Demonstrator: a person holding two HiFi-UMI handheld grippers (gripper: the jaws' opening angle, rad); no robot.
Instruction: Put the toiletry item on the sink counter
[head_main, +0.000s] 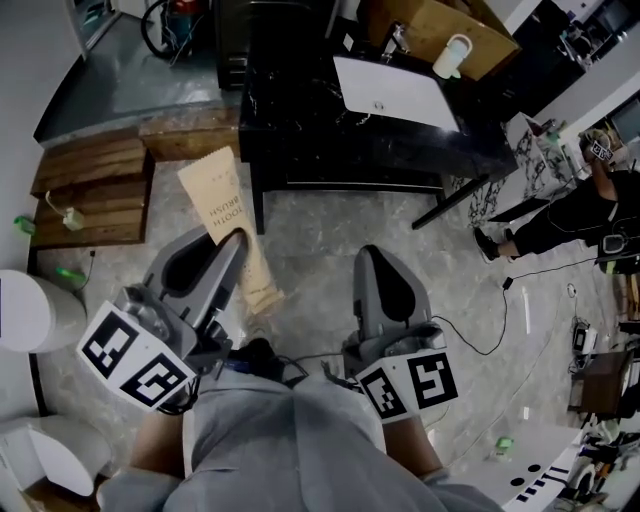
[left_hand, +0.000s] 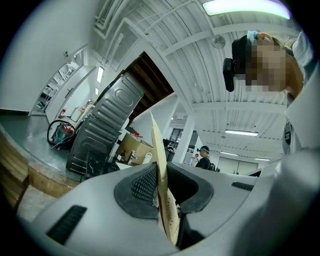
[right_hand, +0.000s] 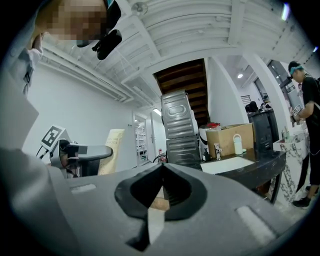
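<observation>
A flat tan paper toothbrush packet (head_main: 228, 225) sticks out forward from my left gripper (head_main: 232, 240), which is shut on its near end. In the left gripper view the packet (left_hand: 159, 150) stands edge-on, pinched between the pads, with my left gripper (left_hand: 162, 172) level. My right gripper (head_main: 372, 255) is beside it, shut, its tips (right_hand: 161, 167) meeting with nothing held. The black sink counter (head_main: 300, 120) with its white basin (head_main: 395, 95) stands ahead of both grippers. From the right gripper view the packet (right_hand: 112, 150) and the counter (right_hand: 260, 160) both show.
A white jug (head_main: 452, 55) and a cardboard box (head_main: 440, 25) sit at the counter's back. Wooden pallets (head_main: 90, 190) lie at the left, a white toilet (head_main: 20, 310) nearer. A person (head_main: 575, 205) stands at the right. A black cable (head_main: 490, 320) trails over the floor.
</observation>
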